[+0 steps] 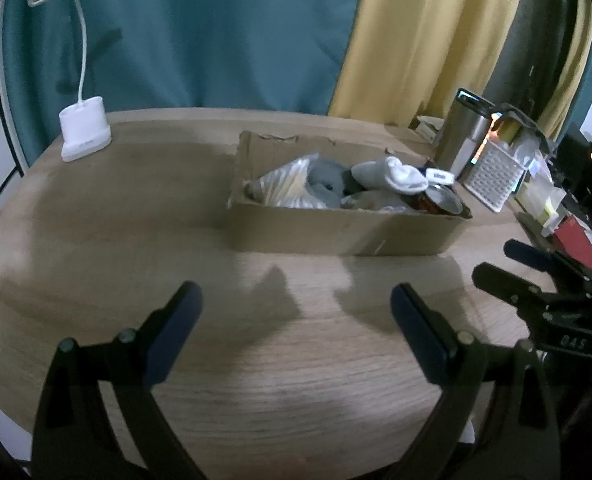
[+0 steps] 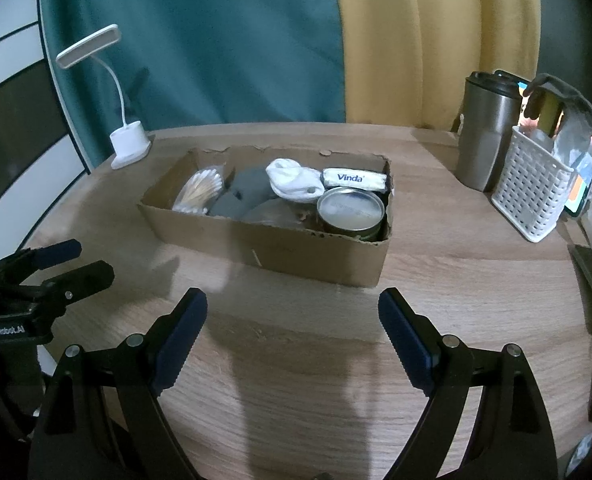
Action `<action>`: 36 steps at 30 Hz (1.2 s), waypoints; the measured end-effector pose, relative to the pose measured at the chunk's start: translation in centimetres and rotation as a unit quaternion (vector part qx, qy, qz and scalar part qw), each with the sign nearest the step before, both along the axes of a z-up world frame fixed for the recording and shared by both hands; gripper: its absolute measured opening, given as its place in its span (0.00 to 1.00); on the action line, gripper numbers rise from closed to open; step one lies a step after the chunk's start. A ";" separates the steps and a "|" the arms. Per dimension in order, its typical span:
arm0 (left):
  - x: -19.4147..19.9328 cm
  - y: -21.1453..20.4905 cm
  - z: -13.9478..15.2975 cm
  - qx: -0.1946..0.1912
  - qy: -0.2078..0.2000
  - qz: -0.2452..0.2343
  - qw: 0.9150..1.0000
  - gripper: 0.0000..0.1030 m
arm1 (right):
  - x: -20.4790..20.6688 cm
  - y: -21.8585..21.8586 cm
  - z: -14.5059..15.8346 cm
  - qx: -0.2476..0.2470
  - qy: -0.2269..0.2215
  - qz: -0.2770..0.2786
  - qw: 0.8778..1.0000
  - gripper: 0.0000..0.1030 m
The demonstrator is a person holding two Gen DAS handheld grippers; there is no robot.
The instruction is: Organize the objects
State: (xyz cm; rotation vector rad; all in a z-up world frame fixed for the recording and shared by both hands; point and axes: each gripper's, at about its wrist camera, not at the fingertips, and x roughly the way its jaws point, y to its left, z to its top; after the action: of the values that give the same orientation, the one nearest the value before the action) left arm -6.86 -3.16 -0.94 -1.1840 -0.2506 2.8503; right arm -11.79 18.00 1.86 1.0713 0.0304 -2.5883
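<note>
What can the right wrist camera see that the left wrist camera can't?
Only the right wrist view shows the word Vinda on the tissue pack and the can's whole lid. Only the left wrist view shows a red thing at the table's right edge. Both show the cardboard box, white sock, lamp and steel mug.
</note>
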 end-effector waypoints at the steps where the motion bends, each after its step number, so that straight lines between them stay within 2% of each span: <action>1: 0.0 0.0 0.0 0.001 0.000 0.000 1.000 0.94 | 0.0 0.0 0.0 0.001 0.000 0.000 1.000 0.87; 36: 0.1 -0.1 0.1 0.001 -0.001 -0.007 1.000 0.94 | -0.1 0.1 -0.1 0.003 0.000 -0.004 1.000 0.87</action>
State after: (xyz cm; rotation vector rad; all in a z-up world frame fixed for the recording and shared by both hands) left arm -6.80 -3.24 -0.86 -1.1826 -0.2447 2.8371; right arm -11.92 18.09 1.73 1.0743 0.0343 -2.5966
